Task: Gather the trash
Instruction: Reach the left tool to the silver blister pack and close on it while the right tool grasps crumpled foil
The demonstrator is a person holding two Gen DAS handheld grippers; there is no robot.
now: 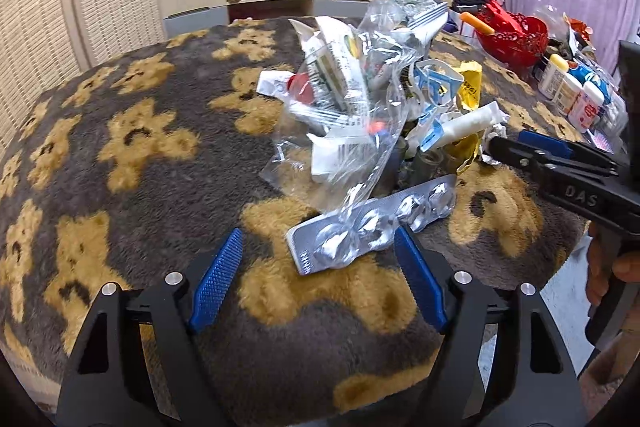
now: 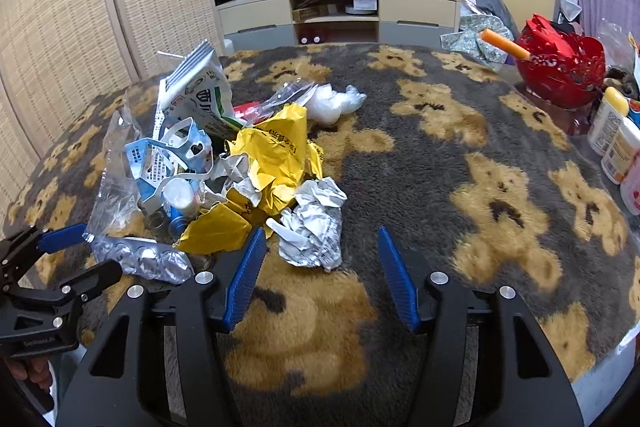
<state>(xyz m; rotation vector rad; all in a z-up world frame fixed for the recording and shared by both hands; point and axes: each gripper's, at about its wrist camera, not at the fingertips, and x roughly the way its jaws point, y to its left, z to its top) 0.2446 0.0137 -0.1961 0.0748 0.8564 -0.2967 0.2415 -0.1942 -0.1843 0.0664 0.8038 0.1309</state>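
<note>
A heap of trash [image 1: 372,107] lies on the bear-patterned blanket [image 1: 140,155]: clear plastic bags, printed packets, a yellow wrapper [image 2: 276,155], crumpled silver foil [image 2: 316,223] and a silver blister pack [image 1: 372,223]. My left gripper [image 1: 320,259] is open, its blue pads on either side of the blister pack's near end. My right gripper [image 2: 320,259] is open, with the crumpled foil just ahead of its left pad. The right gripper also shows in the left wrist view [image 1: 520,151], at the heap's right side. The left gripper shows in the right wrist view [image 2: 72,255] by the blister pack [image 2: 140,259].
A red bowl [image 2: 560,71] with an orange stick stands at the table's far right. Several white bottles [image 2: 616,143] stand along the right edge. A white crumpled wad [image 2: 336,101] lies behind the heap. A TV stand [image 2: 340,11] and a wicker screen [image 2: 60,27] are beyond the table.
</note>
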